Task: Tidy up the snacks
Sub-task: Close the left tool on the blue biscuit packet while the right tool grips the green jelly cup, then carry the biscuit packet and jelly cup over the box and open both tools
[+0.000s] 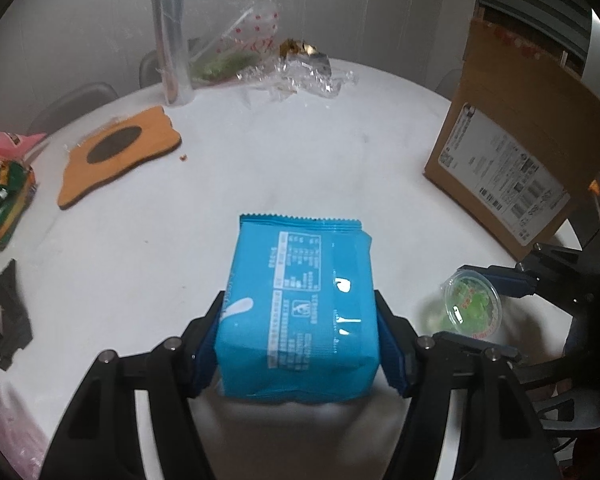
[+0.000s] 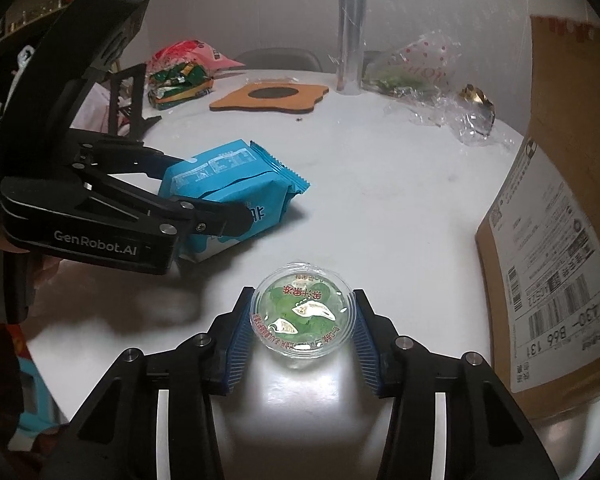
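Note:
My left gripper (image 1: pixel 300 344) is shut on a blue snack packet (image 1: pixel 300 308), its pads pressing both sides; the packet is tilted, near the white table. The packet (image 2: pixel 228 188) and left gripper (image 2: pixel 216 208) also show in the right wrist view. My right gripper (image 2: pixel 302 320) is shut on a clear jelly cup (image 2: pixel 303 312) with green filling, its pads touching the rim on both sides. The cup (image 1: pixel 474 306) also shows at the right of the left wrist view. An open cardboard box (image 2: pixel 560 260) stands at the right.
On the round white table (image 2: pixel 380 200) lie an orange wooden coaster (image 2: pixel 268 98), a clear cylinder (image 2: pixel 350 28), crumpled plastic wrap (image 2: pixel 456 112), a bag with greens (image 2: pixel 408 68), and a pile of snack bags (image 2: pixel 180 76) at the far left. A black stand (image 2: pixel 128 96) is behind the left gripper.

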Motion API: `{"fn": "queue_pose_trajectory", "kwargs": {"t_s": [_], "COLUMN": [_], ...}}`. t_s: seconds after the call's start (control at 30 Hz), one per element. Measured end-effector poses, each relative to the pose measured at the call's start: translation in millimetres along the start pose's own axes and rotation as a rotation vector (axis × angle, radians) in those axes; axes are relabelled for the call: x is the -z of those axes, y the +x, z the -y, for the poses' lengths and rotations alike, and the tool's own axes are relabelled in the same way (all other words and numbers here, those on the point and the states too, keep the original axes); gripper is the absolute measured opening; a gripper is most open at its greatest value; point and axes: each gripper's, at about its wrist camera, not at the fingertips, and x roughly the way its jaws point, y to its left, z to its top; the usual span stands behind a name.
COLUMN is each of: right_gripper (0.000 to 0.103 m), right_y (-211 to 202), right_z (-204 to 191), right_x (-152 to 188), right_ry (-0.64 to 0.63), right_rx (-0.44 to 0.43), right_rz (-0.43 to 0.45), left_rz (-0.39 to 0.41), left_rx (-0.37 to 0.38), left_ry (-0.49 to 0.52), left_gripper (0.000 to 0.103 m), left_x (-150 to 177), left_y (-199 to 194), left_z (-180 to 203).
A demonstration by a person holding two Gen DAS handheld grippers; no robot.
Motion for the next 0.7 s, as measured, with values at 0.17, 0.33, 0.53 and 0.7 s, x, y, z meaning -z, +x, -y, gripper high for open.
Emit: {"fn": "queue_pose_trajectory", "kwargs": {"t_s": [0.17,0.33,0.53,0.7], "right_gripper": [0.042,0.042,0.042,0.042], "right_y": [-19,-50,-91,-131], "right_z": [-10,-22,-25,-14], "right_x": [-6,-20,-37,-47], "right_ry": [-0.02,-0.064,-0.099,-0.101], "right_rx": [-0.019,-0.017,-0.007,0.016], "right_rz": [0.042,0.116,0.2,0.283], "left_rz": [0.072,0.154,0.252,0.315], "left_rx": [-0.025,-0.041,-0.056,-0.04], "left_ry": [0.007,0.022,0.065,0.123], "left_gripper": [0.063,0.063,0.063,0.063], "left_x": [-2,-10,-27,-51], "left_y": [-37,-77,-121,-144], "left_z": [7,14,35,60]}}
